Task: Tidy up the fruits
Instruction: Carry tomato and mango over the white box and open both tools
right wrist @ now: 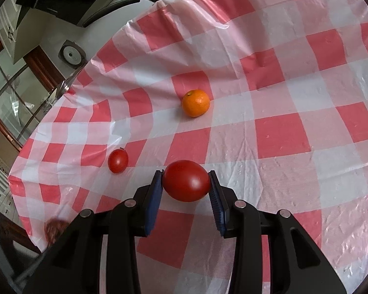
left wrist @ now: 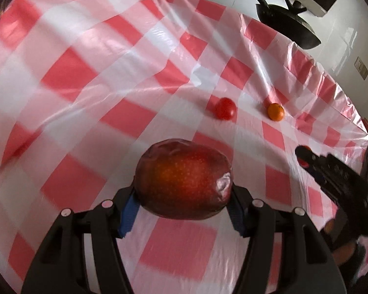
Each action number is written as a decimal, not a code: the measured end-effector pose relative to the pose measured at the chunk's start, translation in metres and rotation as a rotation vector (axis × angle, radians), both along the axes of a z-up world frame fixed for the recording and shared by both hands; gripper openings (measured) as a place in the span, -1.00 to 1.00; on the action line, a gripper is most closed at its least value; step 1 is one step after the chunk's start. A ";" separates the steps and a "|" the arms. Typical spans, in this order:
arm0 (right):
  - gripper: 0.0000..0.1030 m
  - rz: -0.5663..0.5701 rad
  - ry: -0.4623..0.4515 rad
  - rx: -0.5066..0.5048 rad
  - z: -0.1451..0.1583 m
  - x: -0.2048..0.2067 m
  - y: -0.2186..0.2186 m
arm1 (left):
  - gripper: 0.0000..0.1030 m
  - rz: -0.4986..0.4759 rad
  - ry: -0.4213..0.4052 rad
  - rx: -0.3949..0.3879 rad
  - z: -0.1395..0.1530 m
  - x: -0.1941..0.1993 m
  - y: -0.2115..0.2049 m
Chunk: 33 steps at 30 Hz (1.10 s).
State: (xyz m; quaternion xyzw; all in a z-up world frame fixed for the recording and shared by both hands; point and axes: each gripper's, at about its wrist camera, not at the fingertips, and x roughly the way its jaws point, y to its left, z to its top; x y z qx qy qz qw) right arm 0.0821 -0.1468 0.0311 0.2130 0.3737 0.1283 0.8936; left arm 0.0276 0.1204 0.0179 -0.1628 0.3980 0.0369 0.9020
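Note:
My left gripper [left wrist: 182, 199] is shut on a large dark red apple [left wrist: 184, 178], its blue pads pressed on both sides, above the red-and-white checked tablecloth [left wrist: 85, 73]. Beyond it lie a small red tomato [left wrist: 225, 108] and an orange [left wrist: 275, 112]. My right gripper [right wrist: 186, 183] is shut on a red tomato [right wrist: 186, 180]. In the right wrist view the orange [right wrist: 195, 103] lies ahead and the small tomato [right wrist: 118, 161] to the left. The right gripper [left wrist: 304, 158] shows at the right of the left wrist view.
A black lamp or stand [left wrist: 287, 24] sits at the table's far edge in the left wrist view. The cloth's edge [right wrist: 24, 161] drops off at the left in the right wrist view, with a window and cabinets beyond. A blurred reddish thing [right wrist: 55, 229] shows at the lower left.

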 end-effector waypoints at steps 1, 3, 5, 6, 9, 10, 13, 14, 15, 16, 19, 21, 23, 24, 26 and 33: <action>-0.26 -0.002 -0.010 0.000 0.002 -0.003 -0.001 | 0.20 0.003 0.000 -0.008 -0.001 -0.008 0.002; -0.26 -0.022 -0.018 0.000 0.005 -0.015 -0.004 | 0.20 0.005 0.005 -0.005 -0.002 -0.020 0.003; -0.26 -0.042 0.007 0.021 0.004 -0.030 -0.007 | 0.20 -0.004 0.005 0.007 -0.003 -0.034 0.005; -0.26 -0.044 0.017 0.027 0.003 -0.036 -0.007 | 0.20 -0.008 0.008 0.015 -0.005 -0.039 0.005; -0.26 -0.028 0.036 0.013 0.004 -0.065 0.001 | 0.20 -0.007 0.013 -0.007 -0.007 -0.051 0.009; -0.26 -0.018 0.037 0.011 0.005 -0.077 0.004 | 0.20 -0.001 0.008 -0.002 -0.005 -0.057 0.011; -0.26 0.023 0.038 0.004 0.009 -0.102 0.015 | 0.20 -0.007 0.005 0.011 -0.005 -0.067 0.012; -0.26 0.035 0.033 -0.002 0.010 -0.108 0.018 | 0.20 -0.008 0.005 0.006 -0.005 -0.072 0.013; -0.26 0.046 0.026 -0.011 0.012 -0.115 0.023 | 0.20 -0.006 0.005 0.004 -0.005 -0.075 0.015; -0.26 0.062 0.016 -0.016 0.015 -0.124 0.028 | 0.20 -0.004 0.003 0.002 -0.005 -0.080 0.016; -0.26 0.101 -0.003 -0.043 0.018 -0.145 0.044 | 0.20 -0.005 -0.004 0.006 -0.004 -0.095 0.021; -0.26 0.126 -0.009 -0.054 0.019 -0.155 0.054 | 0.20 -0.007 -0.007 0.013 -0.003 -0.104 0.024; -0.26 0.158 -0.016 -0.068 0.020 -0.167 0.066 | 0.20 -0.010 -0.015 0.025 -0.001 -0.117 0.029; -0.26 0.173 -0.018 -0.077 0.021 -0.172 0.072 | 0.20 -0.008 -0.018 0.032 -0.001 -0.122 0.031; -0.26 0.212 -0.027 -0.098 0.022 -0.183 0.087 | 0.20 -0.006 -0.025 0.050 0.000 -0.135 0.036; -0.26 0.339 -0.067 -0.153 0.032 -0.220 0.134 | 0.20 -0.005 -0.049 0.109 0.006 -0.185 0.059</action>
